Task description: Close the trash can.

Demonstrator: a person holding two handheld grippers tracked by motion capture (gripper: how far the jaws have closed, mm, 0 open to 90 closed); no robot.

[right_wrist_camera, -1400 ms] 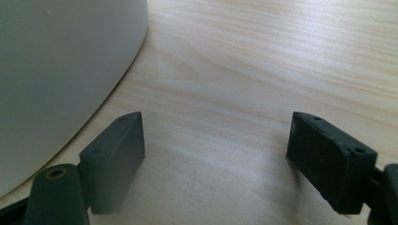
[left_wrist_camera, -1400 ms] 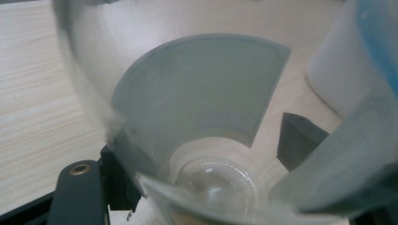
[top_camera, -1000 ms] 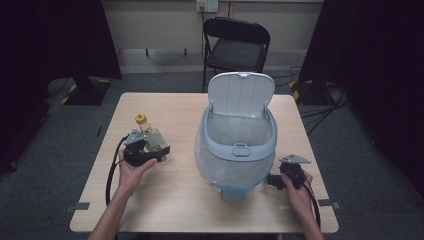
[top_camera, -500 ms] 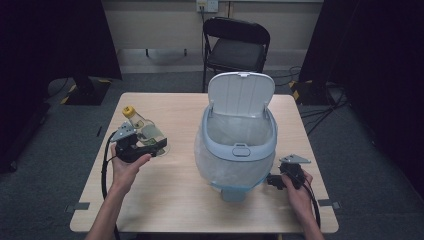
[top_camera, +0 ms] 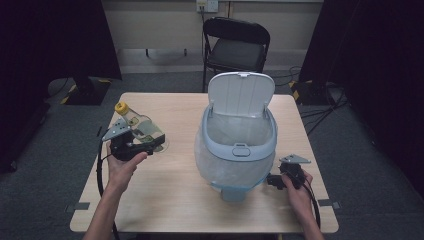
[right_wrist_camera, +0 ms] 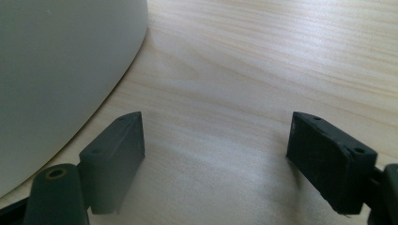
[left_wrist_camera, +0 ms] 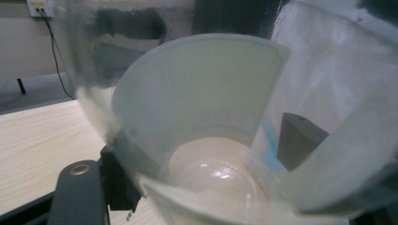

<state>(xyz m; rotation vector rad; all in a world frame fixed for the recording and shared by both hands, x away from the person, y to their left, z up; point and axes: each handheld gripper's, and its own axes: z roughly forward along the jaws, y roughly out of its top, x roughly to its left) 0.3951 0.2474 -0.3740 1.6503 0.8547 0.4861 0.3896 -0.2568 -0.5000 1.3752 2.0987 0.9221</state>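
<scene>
Beyond the counter's [top_camera: 165, 210] far edge I see a black folding chair [top_camera: 236, 47] against the wall, a wall socket [top_camera: 207, 5] above it, and cables [top_camera: 310, 97] on the grey floor at right.

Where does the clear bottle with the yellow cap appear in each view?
High view: bottle at left, between the left gripper jaws, above the table.
Left gripper view: bottle close up between the jaws.
Right gripper view: bottle absent.
Shared landmark: pale bin.
</scene>
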